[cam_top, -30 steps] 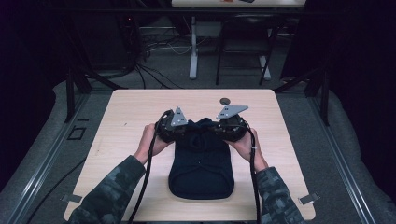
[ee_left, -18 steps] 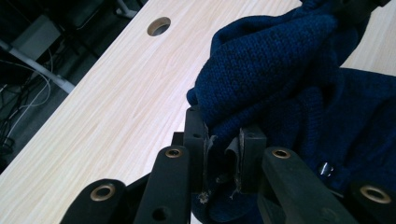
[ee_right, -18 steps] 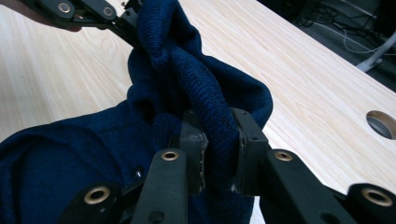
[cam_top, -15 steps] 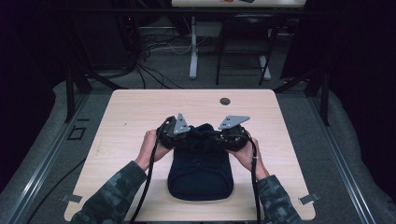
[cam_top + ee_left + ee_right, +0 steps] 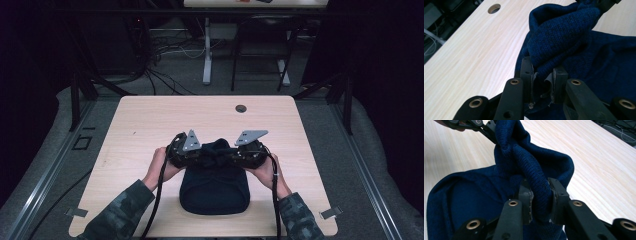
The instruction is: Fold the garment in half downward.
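- High view, table: pale wood top with rounded corners; a small round hole near the far edge, right of centre.
- High view, garment: dark blue knitted piece lying near the front edge, about midway between the left and right edges; its far end is lifted off the surface and bunched between the two tools.
- High view, left gripper: held in the left hand, pointing inward at the bunched fabric; grey three-cornered plate on top, black cable trailing toward the front edge.
- High view, right gripper: held in the right hand, pointing inward from the other side; the jaw tips are lost against the dark fabric here, so the grip is hard to judge from above.
- Left gripper view, left gripper: jaws clamped on a raised fold of the garment; the rest of the fabric lies flat at right, bare table at left, hole at the top.
- Right gripper view, right gripper: jaws pinched on a thick rolled fold of the garment; the left gripper grips the same ridge at upper left, with table beyond.
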`<state>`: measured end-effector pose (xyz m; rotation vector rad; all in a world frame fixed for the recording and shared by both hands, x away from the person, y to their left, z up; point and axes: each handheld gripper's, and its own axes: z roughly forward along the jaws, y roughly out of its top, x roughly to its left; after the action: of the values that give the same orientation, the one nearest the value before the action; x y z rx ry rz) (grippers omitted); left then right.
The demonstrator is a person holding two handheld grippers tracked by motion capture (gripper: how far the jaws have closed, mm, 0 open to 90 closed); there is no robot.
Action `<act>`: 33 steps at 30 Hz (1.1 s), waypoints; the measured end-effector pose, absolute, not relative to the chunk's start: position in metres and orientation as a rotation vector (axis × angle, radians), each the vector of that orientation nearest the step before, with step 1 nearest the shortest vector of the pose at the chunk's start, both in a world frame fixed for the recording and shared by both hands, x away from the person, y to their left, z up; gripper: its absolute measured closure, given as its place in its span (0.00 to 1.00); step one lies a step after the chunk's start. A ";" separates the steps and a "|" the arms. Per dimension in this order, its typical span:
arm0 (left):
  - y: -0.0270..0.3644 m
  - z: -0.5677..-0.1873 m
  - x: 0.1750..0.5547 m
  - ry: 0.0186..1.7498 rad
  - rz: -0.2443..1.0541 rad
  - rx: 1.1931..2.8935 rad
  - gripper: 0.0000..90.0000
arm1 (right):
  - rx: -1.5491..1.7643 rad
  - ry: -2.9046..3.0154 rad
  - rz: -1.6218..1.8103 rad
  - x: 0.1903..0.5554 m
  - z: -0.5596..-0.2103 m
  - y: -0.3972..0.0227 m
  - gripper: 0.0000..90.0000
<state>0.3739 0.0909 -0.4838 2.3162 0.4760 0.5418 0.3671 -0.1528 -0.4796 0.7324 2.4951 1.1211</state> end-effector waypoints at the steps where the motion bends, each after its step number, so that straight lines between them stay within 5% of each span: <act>1: 0.092 -0.485 0.372 0.479 0.539 2.312 0.84 | 0.723 2.510 1.109 0.364 -0.481 -0.152 0.82; 24: 0.102 -0.531 0.326 0.463 0.471 2.258 0.82 | 0.628 2.593 0.979 0.318 -0.513 -0.146 0.80; 33: 0.105 -0.546 0.317 0.467 0.385 2.288 0.74 | 0.672 2.617 1.007 0.308 -0.529 -0.151 0.77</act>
<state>0.3173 0.1050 -0.5460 2.2875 0.4670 0.3849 0.3084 -0.1506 -0.5292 0.6719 2.6168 1.0074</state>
